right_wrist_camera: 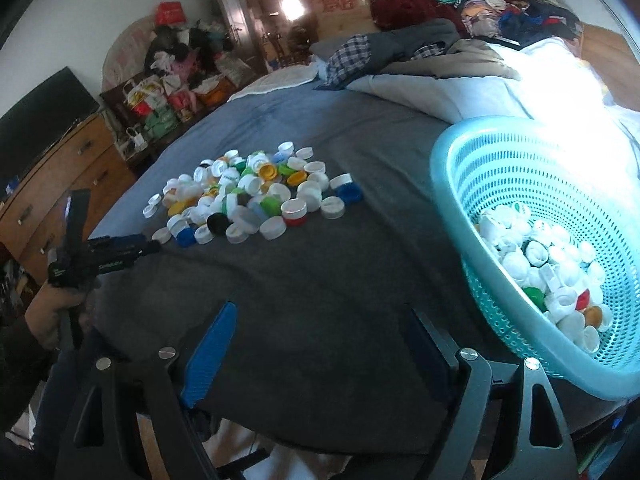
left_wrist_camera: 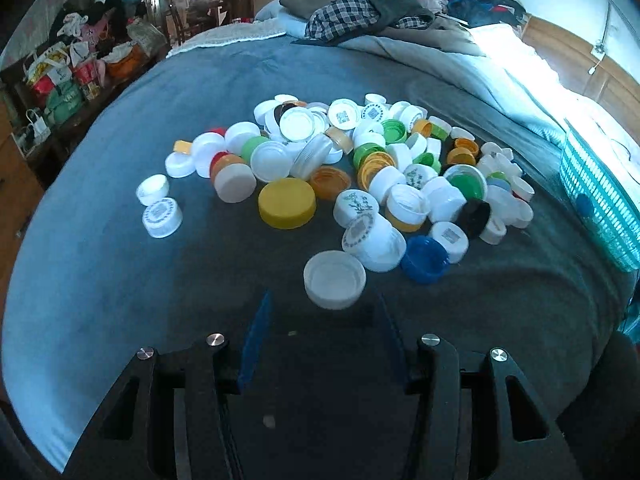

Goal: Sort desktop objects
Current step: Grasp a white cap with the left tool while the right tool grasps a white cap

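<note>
A heap of plastic bottle caps [left_wrist_camera: 360, 168], mostly white with some green, orange, yellow and blue, lies on a grey blanket [left_wrist_camera: 120, 280]. In the left wrist view, my left gripper [left_wrist_camera: 323, 296] is open just short of the heap's near edge. A white cap [left_wrist_camera: 335, 284], hollow side up, lies at its fingertips with a gap on each side. A blue cap [left_wrist_camera: 425, 259] lies just beyond, to the right. My right gripper [right_wrist_camera: 320, 308] stands wide open over bare blanket, nothing between its fingers. Its view also shows the heap [right_wrist_camera: 256, 196] and the left gripper [right_wrist_camera: 154, 246], held by a hand.
A teal mesh basket [right_wrist_camera: 452, 184] holding several caps, mostly white, stands on the blanket right of the right gripper; it also shows at the right edge [left_wrist_camera: 600, 200]. Folded clothes [left_wrist_camera: 360, 12] and a pale quilt [right_wrist_camera: 420, 84] lie behind the heap. A wooden dresser [right_wrist_camera: 60, 184] is at the left.
</note>
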The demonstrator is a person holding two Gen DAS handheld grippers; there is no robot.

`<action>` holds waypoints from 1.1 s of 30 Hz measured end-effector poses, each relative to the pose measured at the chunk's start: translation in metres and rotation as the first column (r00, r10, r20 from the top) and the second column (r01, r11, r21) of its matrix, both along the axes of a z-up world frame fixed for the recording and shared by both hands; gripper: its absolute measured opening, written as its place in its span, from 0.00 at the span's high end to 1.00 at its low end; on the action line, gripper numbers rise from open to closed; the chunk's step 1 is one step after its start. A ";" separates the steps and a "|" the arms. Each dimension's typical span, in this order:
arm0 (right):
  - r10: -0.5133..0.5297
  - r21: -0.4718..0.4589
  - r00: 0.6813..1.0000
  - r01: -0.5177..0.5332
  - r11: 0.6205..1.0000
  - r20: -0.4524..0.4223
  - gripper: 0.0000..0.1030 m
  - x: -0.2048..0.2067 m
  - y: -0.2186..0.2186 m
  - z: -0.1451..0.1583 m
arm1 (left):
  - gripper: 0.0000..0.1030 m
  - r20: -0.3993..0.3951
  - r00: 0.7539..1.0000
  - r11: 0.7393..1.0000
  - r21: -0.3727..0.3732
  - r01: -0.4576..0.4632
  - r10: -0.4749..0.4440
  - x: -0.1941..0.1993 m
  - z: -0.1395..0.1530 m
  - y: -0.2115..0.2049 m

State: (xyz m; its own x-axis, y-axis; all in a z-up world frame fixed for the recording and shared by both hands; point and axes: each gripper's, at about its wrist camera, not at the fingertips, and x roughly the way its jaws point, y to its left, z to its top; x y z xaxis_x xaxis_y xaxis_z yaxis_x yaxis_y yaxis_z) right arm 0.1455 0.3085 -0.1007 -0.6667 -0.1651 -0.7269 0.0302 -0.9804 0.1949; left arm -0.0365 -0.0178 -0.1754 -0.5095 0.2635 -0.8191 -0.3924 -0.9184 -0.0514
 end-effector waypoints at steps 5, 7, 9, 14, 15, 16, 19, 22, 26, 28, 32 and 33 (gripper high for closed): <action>0.054 -0.003 0.999 -0.054 0.999 -0.003 0.42 -0.015 -0.015 0.000 | 0.75 -0.002 1.000 1.000 0.031 0.001 -0.001 -0.002 -0.001 -0.007; 0.073 -0.006 0.997 -0.073 0.997 0.000 0.45 -0.026 -0.023 -0.003 | 0.75 -0.016 1.000 0.999 0.036 -0.002 0.002 0.002 0.003 -0.012; 0.101 -0.012 0.995 -0.101 0.995 0.001 0.45 -0.041 -0.034 -0.008 | 0.75 -0.019 1.000 0.998 0.054 -0.012 0.013 0.005 0.007 -0.020; 0.174 0.004 0.984 -0.174 0.985 0.031 0.45 -0.095 -0.069 -0.030 | 0.75 -0.026 0.999 0.997 0.072 -0.034 0.036 0.007 0.016 -0.037; 0.179 0.010 0.983 -0.179 0.984 0.036 0.45 -0.104 -0.074 -0.034 | 0.75 -0.024 0.999 0.996 0.076 -0.034 0.036 0.007 0.017 -0.039; 0.182 0.018 0.982 -0.183 0.983 0.041 0.45 -0.114 -0.077 -0.039 | 0.75 -0.024 0.999 0.996 0.079 -0.036 0.038 0.006 0.018 -0.040; 0.176 0.050 0.982 -0.180 0.982 0.075 0.45 -0.143 -0.083 -0.055 | 0.75 -0.016 0.999 0.995 0.092 -0.043 0.044 0.003 0.019 -0.045; 0.163 0.086 0.980 -0.173 0.981 0.111 0.59 -0.158 -0.082 -0.069 | 0.75 -0.009 0.999 0.994 0.101 -0.048 0.049 0.001 0.018 -0.047; 0.171 0.106 0.978 -0.184 0.977 0.121 0.69 -0.162 -0.081 -0.074 | 0.75 -0.002 0.999 0.994 0.104 -0.042 0.042 0.001 0.017 -0.045; 0.168 0.108 0.979 -0.180 0.978 0.114 0.69 -0.159 -0.081 -0.069 | 0.75 -0.007 0.999 0.993 0.109 -0.036 0.037 0.003 0.020 -0.042; 0.158 0.099 0.986 -0.163 0.982 0.050 0.69 -0.139 -0.076 -0.043 | 0.75 -0.041 0.999 0.992 0.124 -0.017 0.022 0.008 0.037 -0.033; 0.153 0.097 0.988 -0.155 0.983 0.031 0.69 -0.133 -0.074 -0.034 | 0.75 -0.050 0.999 0.992 0.125 -0.008 0.014 0.009 0.042 -0.031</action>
State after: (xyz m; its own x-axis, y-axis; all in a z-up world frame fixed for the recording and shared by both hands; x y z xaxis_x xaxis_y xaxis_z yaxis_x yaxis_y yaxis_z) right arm 0.0121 0.2344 -0.1344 -0.6216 -0.1913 -0.7597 0.1788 -0.9788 0.1001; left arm -0.0273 -0.0486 -0.1332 -0.5529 0.3565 -0.7532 -0.3875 -0.9102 -0.1463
